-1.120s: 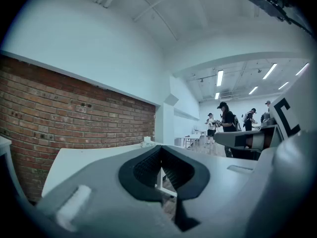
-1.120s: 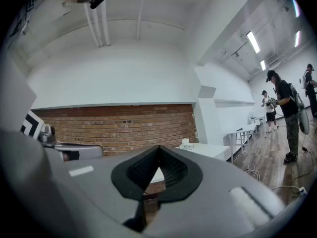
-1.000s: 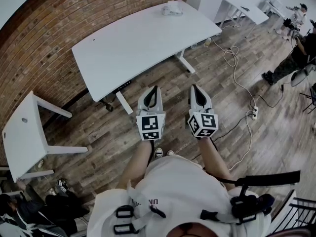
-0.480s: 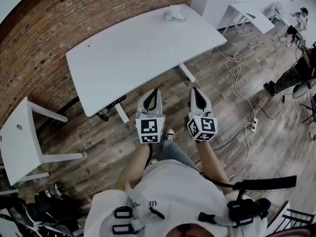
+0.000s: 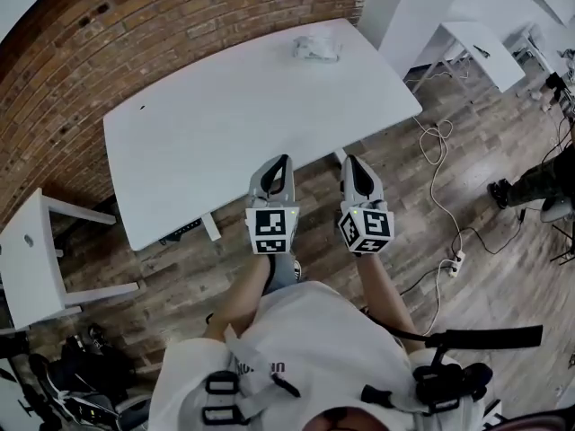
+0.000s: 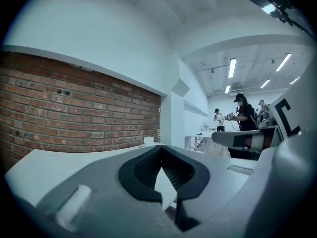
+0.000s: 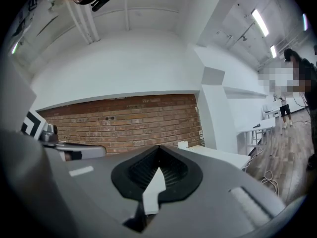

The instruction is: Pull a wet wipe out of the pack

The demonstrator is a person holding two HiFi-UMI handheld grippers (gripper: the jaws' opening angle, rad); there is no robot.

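The wet wipe pack (image 5: 316,48) is a small whitish packet lying near the far right end of a long white table (image 5: 207,124). It shows as a small white block in the left gripper view (image 6: 148,141) and in the right gripper view (image 7: 183,145). My left gripper (image 5: 280,160) and right gripper (image 5: 349,160) are held side by side, level, with their tips at the table's near edge, far short of the pack. Both have their jaws shut with nothing between them, as seen on the left gripper (image 6: 161,150) and the right gripper (image 7: 159,150).
A brick wall (image 5: 135,25) runs behind the table. A small white table (image 5: 36,259) stands at left, another (image 5: 481,48) at back right beside a white pillar (image 5: 404,7). Cables (image 5: 436,151) and a power strip (image 5: 456,263) lie on the wooden floor. A person (image 5: 539,182) stands at right.
I have walked toward the long table, so it now sits closer and lower in the head view. Both grippers came forward together, still shut, and now reach its near edge.
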